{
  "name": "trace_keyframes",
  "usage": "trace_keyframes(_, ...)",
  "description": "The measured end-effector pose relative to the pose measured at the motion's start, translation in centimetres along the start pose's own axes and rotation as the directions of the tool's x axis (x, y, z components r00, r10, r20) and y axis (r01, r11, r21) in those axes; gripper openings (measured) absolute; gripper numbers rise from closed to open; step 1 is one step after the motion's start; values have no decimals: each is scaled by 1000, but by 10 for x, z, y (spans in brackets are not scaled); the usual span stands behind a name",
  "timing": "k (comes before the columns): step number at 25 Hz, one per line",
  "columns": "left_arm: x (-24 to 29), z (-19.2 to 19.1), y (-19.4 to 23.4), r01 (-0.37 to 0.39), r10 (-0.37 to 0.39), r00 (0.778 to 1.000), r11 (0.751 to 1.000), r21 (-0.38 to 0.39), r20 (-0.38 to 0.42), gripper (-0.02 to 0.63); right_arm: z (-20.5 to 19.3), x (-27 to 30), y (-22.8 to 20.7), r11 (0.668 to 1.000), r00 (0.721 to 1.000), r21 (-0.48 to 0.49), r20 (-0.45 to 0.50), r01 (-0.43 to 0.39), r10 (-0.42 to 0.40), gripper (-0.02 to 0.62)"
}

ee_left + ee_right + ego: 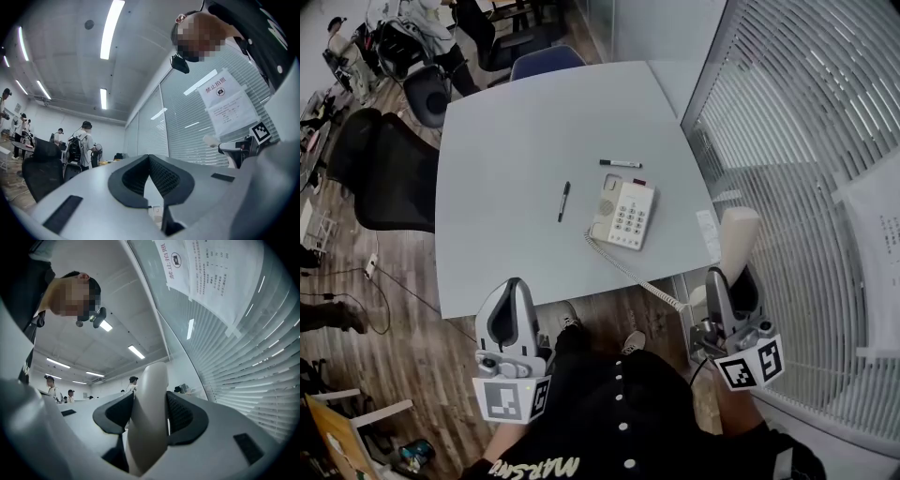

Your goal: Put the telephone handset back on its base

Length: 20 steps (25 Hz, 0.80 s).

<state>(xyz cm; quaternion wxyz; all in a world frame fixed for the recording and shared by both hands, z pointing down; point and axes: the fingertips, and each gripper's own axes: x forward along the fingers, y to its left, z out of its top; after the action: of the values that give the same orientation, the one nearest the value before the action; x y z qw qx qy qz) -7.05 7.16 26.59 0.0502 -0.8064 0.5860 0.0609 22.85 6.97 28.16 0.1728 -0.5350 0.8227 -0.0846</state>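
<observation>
The cream telephone base [623,213] with its keypad lies on the grey table [525,131], right of centre. Its handset [737,239] is off the base, held upright past the table's right edge, beside the window. My right gripper [733,286] is shut on the handset [150,418], which fills the gap between the jaws in the right gripper view. A coiled cord [633,272] runs from the base over the table's front edge toward the handset. My left gripper [512,291] hangs just off the front edge, shut and empty [149,158].
A black pen [564,201] and a marker [621,164] lie on the table near the base. Black office chairs [389,173] stand at the left, a blue chair [546,61] at the far side. Window blinds [806,141] run along the right. People stand in the background.
</observation>
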Motion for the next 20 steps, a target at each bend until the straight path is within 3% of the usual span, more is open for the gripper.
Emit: trace_keyframes(20,34,-10,115,-19,19,1000,1000,-11,2,14,-45,109,47,1000,1000,-6,-30,-4,4,232)
